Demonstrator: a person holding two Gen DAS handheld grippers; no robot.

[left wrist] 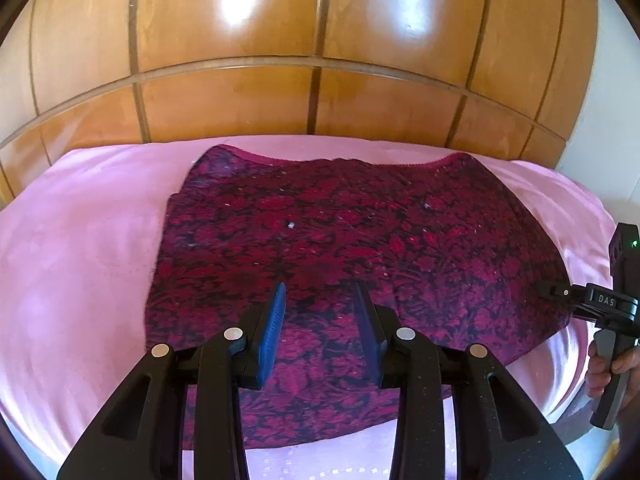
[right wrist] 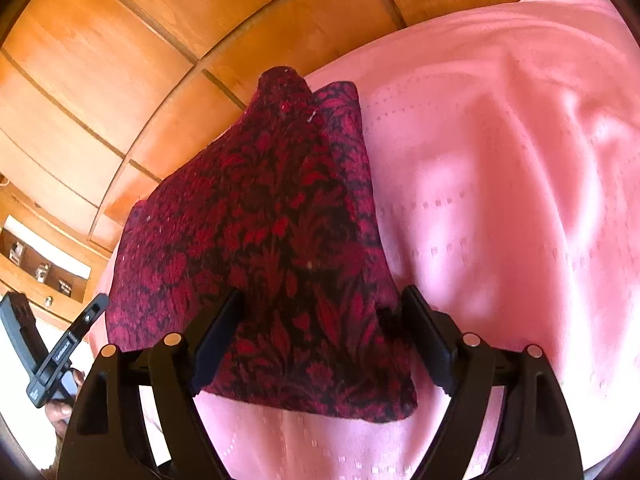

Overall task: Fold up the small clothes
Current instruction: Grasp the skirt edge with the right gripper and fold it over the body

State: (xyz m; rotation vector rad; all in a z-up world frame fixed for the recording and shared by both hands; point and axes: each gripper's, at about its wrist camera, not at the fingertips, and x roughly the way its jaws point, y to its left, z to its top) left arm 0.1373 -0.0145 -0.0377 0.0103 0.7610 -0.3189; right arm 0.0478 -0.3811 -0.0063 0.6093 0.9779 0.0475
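Note:
A dark red and black floral garment (left wrist: pixel 352 240) lies spread flat on a pink bedsheet (left wrist: pixel 80 240). My left gripper (left wrist: pixel 322 292) is open just above the garment's near edge, jaws apart with cloth showing between them. The right gripper body (left wrist: pixel 608 304) shows at the garment's right edge in the left wrist view. In the right wrist view the garment (right wrist: pixel 260 240) lies ahead, and my right gripper (right wrist: pixel 324 300) is open with its jaws wide on either side of the near corner. The left gripper body (right wrist: pixel 60 344) shows at the far left.
A glossy wooden headboard or wardrobe (left wrist: pixel 320 60) rises right behind the bed. The pink sheet (right wrist: pixel 500 200) stretches wide to the right of the garment. A wooden shelf with small items (right wrist: pixel 44 264) stands at the left.

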